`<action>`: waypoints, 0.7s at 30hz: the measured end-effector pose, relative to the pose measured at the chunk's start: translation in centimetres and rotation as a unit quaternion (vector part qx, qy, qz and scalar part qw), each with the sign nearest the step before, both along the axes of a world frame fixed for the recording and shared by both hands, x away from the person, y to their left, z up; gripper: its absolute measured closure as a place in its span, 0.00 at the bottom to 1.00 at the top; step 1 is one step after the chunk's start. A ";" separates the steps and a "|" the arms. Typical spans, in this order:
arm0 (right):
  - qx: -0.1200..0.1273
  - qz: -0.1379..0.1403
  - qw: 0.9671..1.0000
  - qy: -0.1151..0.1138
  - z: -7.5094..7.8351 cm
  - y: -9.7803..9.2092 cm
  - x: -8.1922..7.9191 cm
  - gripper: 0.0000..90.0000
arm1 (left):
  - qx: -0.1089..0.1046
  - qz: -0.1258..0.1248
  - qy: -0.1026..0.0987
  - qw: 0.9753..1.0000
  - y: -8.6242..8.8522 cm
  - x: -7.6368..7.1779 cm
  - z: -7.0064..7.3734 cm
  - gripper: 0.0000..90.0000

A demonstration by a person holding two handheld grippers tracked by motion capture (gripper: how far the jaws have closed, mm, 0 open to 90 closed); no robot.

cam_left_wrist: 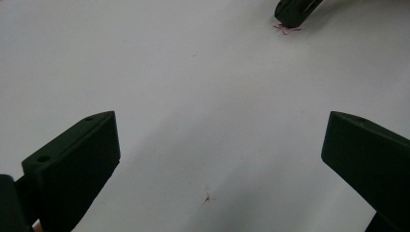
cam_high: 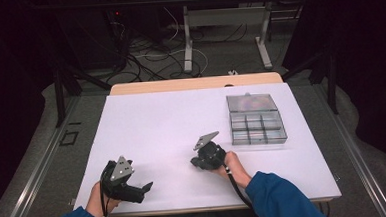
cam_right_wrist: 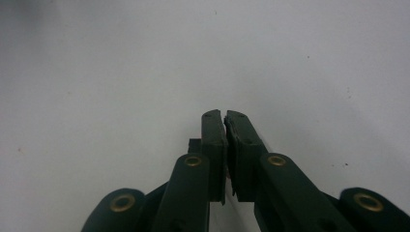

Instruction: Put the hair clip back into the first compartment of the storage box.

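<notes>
Pink scrap (cam_left_wrist: 287, 29) lies on the white worktop (cam_high: 157, 125), pinned under the clenched right tongs (cam_high: 198, 162); left tongs (cam_high: 146, 187) gape wide nearby. Clear compartment box (cam_high: 255, 119) sits well apart, cables on the floor beyond.

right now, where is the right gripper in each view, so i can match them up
High view: the right gripper sits right of centre near the table's front edge, held in the person's hand.
Left gripper view: the right gripper is at the top right, its dark tip down by a small pink scrap.
Right gripper view: the right gripper rises from bottom centre, jaws together.
Shared landmark: the white table top.
</notes>
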State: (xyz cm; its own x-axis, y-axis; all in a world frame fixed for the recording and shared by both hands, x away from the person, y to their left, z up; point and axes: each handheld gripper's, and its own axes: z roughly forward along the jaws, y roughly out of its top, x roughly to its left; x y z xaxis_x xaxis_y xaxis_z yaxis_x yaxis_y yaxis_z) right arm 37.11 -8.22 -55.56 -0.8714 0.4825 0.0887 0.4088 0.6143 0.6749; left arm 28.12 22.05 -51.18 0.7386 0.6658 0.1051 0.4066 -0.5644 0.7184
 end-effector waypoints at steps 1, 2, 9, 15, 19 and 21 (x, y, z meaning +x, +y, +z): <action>-0.001 -0.002 1.000 0.002 0.0 0.0 0.0 0.97 | 0.000 0.000 0.000 1.000 0.0 0.0 0.0 0.00; 0.000 0.002 1.000 0.000 0.0 0.0 0.0 0.97 | -0.001 0.000 0.002 1.000 0.0 0.0 0.0 0.00; 0.000 0.000 1.000 -0.002 0.2 -0.3 0.1 0.98 | -0.009 0.002 0.005 1.000 -0.1 -0.1 -0.1 0.00; 0.004 -0.003 1.000 0.000 0.3 -0.4 0.2 0.98 | -0.008 0.002 0.006 1.000 -0.1 -0.1 -0.1 0.00; 0.008 -0.005 1.000 0.000 0.6 -0.5 0.2 0.98 | -0.007 0.002 0.005 1.000 -0.1 -0.1 -0.1 0.00; 0.011 -0.004 1.000 -0.001 0.7 -0.6 0.2 0.99 | -0.007 0.001 0.004 1.000 -0.1 -0.1 -0.1 0.00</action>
State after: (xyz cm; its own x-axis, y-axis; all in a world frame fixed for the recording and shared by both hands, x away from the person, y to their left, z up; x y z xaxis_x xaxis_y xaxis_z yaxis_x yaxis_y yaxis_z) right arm 37.31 -8.82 -54.91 -0.8676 0.4876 0.0978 0.4128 0.5964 0.6884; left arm 28.03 21.97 -51.24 0.7375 0.6694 0.0889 0.4146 -0.5528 0.7228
